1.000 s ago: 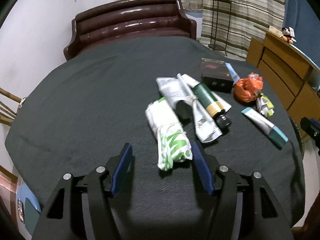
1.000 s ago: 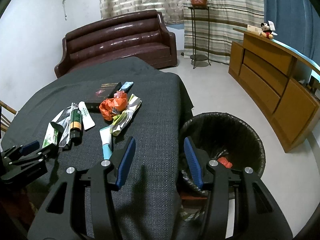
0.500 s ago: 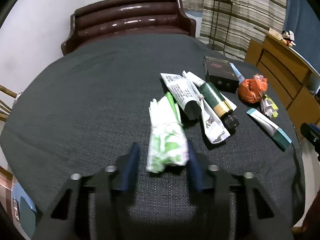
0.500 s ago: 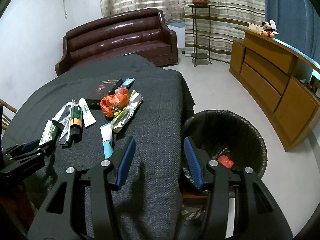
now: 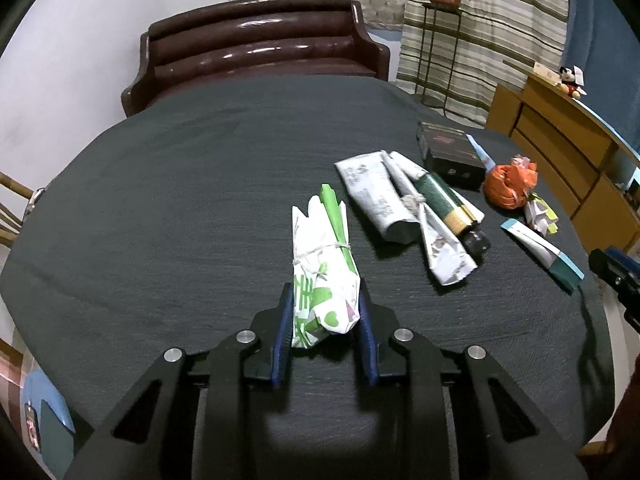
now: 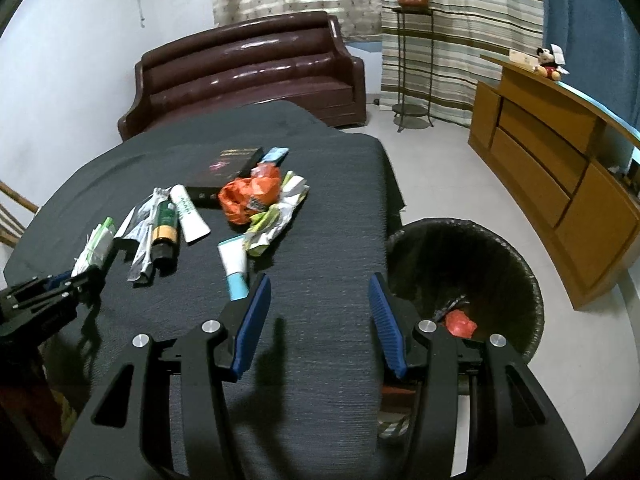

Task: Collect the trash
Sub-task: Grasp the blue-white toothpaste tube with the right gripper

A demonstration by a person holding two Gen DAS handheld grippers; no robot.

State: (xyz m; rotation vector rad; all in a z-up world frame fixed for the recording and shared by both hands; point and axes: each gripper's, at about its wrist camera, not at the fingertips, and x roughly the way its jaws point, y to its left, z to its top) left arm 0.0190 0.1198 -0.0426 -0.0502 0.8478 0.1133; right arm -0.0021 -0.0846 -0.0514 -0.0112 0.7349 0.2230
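A green-and-white wrapper bundle, tied with string, lies on the dark tablecloth. My left gripper has its near end between the blue pads. The jaws are closing and both pads touch its sides. The right wrist view shows the same bundle at the left gripper. Further right lie a grey tube, a green-gold bottle, a black box, an orange bag and a white-teal tube. My right gripper hangs open and empty over the table's edge beside the black-lined bin.
A red scrap lies inside the bin. A brown sofa stands behind the table, a wooden cabinet along the right wall, and a plant stand by the curtain. Bare floor runs between the bin and the cabinet.
The left jaws have narrowed from wide open to touching the bundle's sides, and the gripper has slid further over its near end. The right gripper has not moved.
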